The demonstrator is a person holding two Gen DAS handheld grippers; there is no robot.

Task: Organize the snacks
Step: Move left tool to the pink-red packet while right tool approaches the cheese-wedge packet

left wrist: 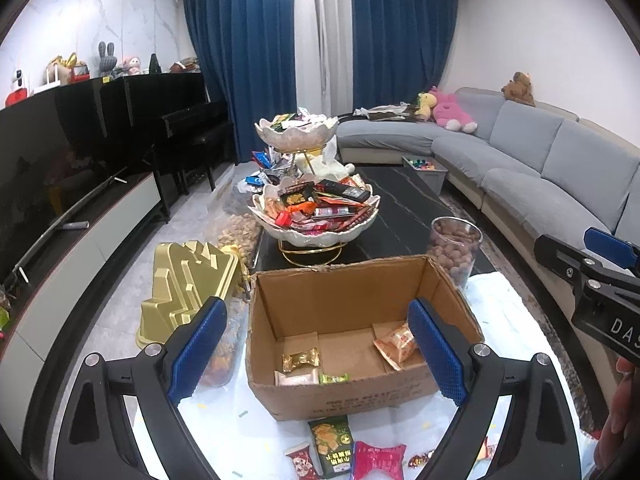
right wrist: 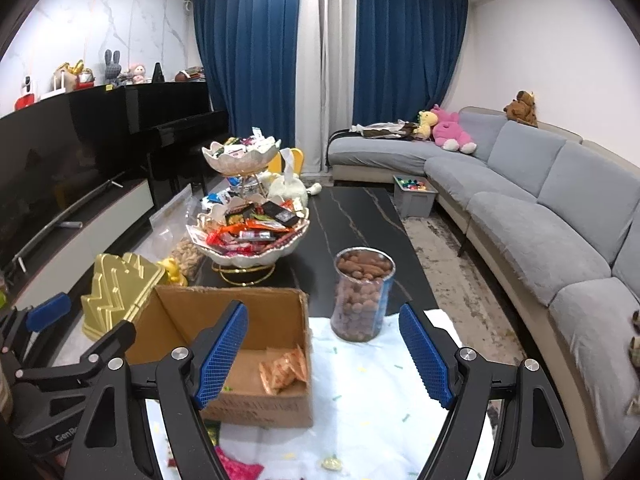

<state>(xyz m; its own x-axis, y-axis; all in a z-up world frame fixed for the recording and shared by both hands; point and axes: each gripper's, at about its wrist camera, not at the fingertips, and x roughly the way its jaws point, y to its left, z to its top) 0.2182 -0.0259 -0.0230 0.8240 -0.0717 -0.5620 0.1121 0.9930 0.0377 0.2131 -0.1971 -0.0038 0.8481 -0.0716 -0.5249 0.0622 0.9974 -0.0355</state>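
An open cardboard box [left wrist: 340, 292] stands on the white cloth; it holds an orange packet [left wrist: 394, 342], a gold candy [left wrist: 301, 360] and a few small packets. It also shows in the right wrist view [right wrist: 256, 404]. My left gripper [left wrist: 318, 354] is open and empty above the box's near side. Loose snack packets lie in front of the box: a green one [left wrist: 332, 444], a pink one [left wrist: 378, 460], a red-white one [left wrist: 304, 462]. My right gripper [right wrist: 324, 354] is open and empty, right of the box above the cloth. A gold candy [right wrist: 332, 463] lies below it.
A two-tier white bowl stand [left wrist: 316, 208] full of snacks stands behind the box on the black table [right wrist: 360, 216]. A clear jar of nuts [right wrist: 362, 294] stands right of the box, a gold tray [left wrist: 188, 284] to the left. A grey sofa [right wrist: 560, 200] runs along the right.
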